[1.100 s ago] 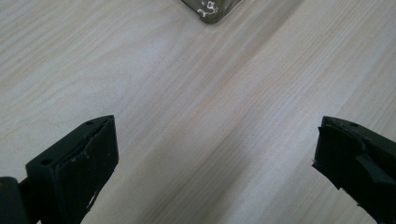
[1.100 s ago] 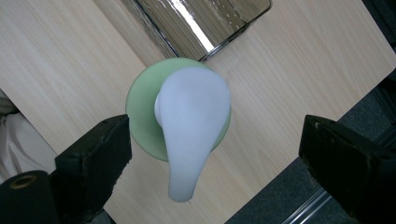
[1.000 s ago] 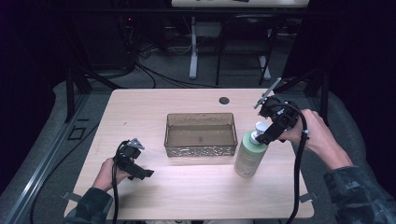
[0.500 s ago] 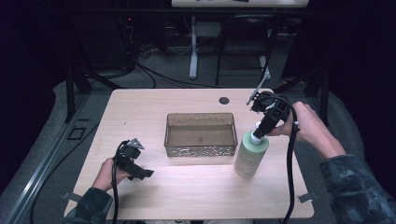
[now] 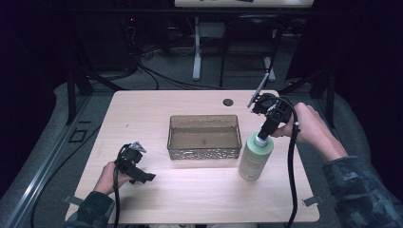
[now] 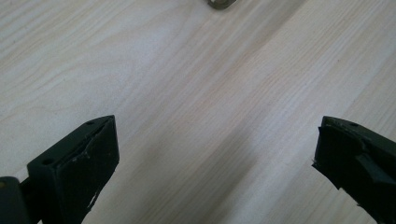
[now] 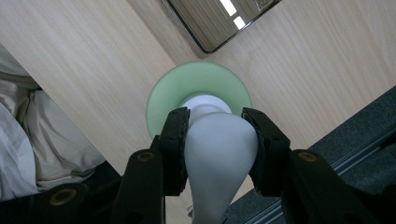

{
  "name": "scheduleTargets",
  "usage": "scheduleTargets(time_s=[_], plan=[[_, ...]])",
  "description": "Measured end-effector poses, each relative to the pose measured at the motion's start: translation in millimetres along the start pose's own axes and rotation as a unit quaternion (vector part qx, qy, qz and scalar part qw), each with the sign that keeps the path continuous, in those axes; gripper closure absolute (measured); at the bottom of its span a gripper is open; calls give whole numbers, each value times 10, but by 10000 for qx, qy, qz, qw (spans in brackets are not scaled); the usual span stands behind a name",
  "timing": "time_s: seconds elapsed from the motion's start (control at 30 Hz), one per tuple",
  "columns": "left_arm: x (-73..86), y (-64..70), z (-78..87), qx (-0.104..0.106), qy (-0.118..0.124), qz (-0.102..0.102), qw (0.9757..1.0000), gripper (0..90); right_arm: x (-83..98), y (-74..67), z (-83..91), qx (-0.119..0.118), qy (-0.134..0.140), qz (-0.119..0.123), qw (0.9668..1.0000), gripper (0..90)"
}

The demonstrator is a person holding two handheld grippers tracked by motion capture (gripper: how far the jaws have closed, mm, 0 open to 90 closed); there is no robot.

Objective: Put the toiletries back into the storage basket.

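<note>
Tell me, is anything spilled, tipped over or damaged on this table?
Nothing stands out. The green bottle stands upright with the right gripper closed on its white pump top, and the basket sits level.

A pale green bottle (image 5: 255, 158) with a white cap (image 7: 219, 140) stands near the right edge of the light wood-grain desk (image 5: 142, 111), beside a smoky brown translucent tray (image 5: 204, 137) with a patterned base band; both grippers are black.

Overhead light falls on the counter (image 5: 199, 190) while the room around is dark. The tray (image 7: 219, 21) mirrors ceiling lights. Close claws look soft, with faint shadows beneath.
</note>
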State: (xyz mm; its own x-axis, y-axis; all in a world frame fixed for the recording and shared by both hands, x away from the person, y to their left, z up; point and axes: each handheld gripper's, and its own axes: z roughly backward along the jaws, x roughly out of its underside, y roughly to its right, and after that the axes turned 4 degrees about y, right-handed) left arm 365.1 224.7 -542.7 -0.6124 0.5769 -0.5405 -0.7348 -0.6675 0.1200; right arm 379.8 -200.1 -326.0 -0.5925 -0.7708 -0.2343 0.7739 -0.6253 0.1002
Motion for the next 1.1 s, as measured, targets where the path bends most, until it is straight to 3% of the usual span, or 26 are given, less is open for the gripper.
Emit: scheduleTargets(time_s=[0.1, 0.17, 0.47, 1.1], plan=[[9, -14, -23, -72, -143, -14, 9999, 16, -4, 5, -1, 93, -15, 6, 10000, 625], [19, -23, -41, -76, -216, -34, 9997, 84, -4, 0, 0, 104, -13, 18, 9999, 625], [25, -55, -50, -43, -159, 93, 9998, 51, 11, 12, 4, 68, 53, 3, 10000, 628], [34, -49, -31, -78, -147, 56, 9998, 46, 22, 3, 134, 149, 93, 60, 9998, 629]])
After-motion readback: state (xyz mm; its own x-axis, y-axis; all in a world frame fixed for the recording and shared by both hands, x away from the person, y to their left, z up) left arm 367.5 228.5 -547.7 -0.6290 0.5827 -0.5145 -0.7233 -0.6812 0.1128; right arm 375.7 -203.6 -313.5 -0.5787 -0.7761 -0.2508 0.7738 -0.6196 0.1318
